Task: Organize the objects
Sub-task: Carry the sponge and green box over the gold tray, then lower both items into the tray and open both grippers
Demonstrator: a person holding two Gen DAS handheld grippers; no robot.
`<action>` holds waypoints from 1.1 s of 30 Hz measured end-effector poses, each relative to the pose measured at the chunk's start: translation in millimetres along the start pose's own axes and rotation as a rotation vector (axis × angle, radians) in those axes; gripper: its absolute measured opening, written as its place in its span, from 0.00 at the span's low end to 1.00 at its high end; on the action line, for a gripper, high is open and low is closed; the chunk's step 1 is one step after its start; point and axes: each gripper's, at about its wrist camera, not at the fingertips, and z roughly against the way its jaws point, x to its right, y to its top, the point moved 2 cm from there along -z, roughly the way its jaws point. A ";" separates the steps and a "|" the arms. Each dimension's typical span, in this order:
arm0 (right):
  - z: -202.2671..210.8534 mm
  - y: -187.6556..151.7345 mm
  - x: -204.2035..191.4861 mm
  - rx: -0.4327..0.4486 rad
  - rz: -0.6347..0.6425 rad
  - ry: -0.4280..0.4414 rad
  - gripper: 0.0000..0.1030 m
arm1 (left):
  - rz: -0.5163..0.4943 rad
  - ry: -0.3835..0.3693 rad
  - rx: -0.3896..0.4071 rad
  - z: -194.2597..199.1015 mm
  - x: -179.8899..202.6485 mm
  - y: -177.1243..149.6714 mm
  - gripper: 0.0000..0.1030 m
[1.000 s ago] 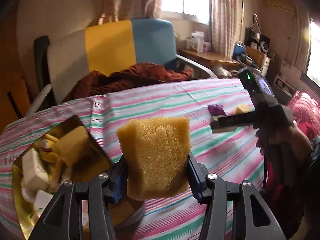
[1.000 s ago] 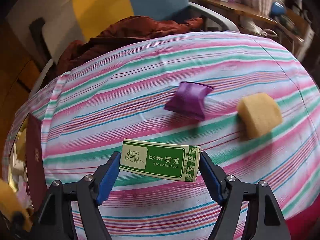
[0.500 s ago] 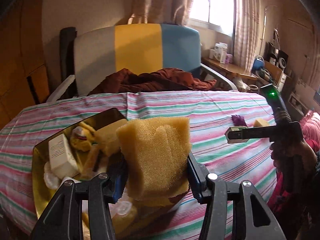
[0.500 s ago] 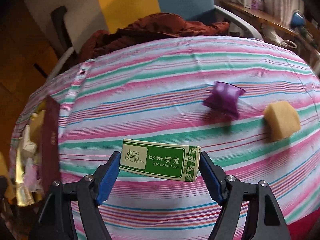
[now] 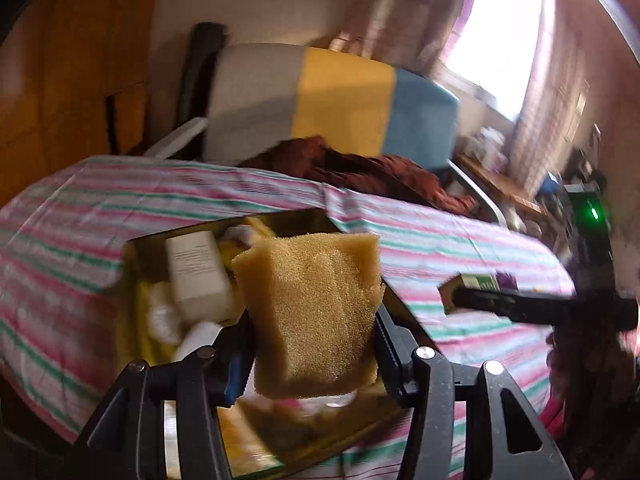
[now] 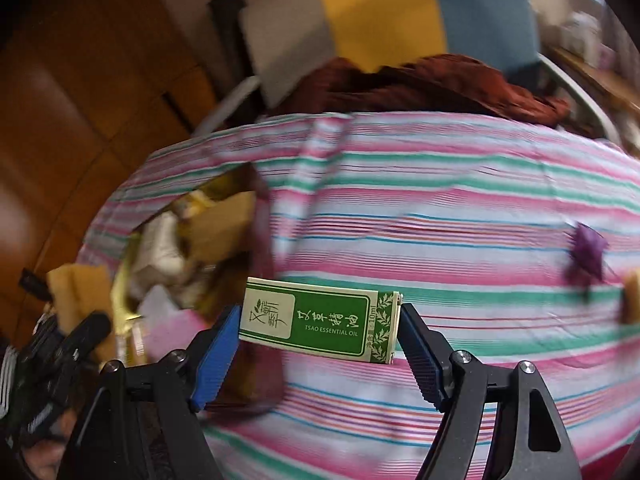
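Both hands have swung toward the gold box (image 5: pixel 132 264) since a second ago. Left gripper (image 5: pixel 312 344) clamped on yellow sponge (image 5: pixel 312 312), now above the box. Right gripper (image 6: pixel 320 344) clamped on green essential-oil carton (image 6: pixel 320 320), beside the box's edge, over striped cloth (image 6: pixel 440 232). Drop-offs look next.

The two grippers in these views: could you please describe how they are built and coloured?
Both are alike. The right gripper has black angular plastic arms with triangular cut-outs, silver screw heads at the joints, and blue ribbed pads on its two fingers. The left gripper shows the same black frame and screws. From the left view, the right one's body carries a green light.
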 end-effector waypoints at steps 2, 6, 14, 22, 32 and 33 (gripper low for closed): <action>-2.8 1.7 -18.0 -0.002 0.026 0.031 0.75 | 0.053 0.029 0.013 8.0 -24.1 1.4 0.52; -12.9 8.2 -49.9 -0.009 0.079 0.072 0.75 | 0.129 0.068 0.020 18.9 -60.8 -1.4 0.52; -46.3 21.0 -85.5 -0.050 0.151 0.088 0.75 | 0.185 0.078 -0.008 18.7 -85.0 -17.3 0.52; -73.2 26.0 -94.9 -0.103 0.189 0.080 0.84 | 0.167 0.039 -0.024 7.0 -72.6 -15.3 0.52; -54.6 11.0 -74.2 -0.048 0.151 0.009 0.98 | 0.157 0.029 -0.070 -17.2 -63.7 -16.8 0.52; -49.1 8.1 -75.0 -0.025 0.165 -0.018 0.99 | 0.155 0.029 -0.075 -19.4 -62.7 -17.0 0.52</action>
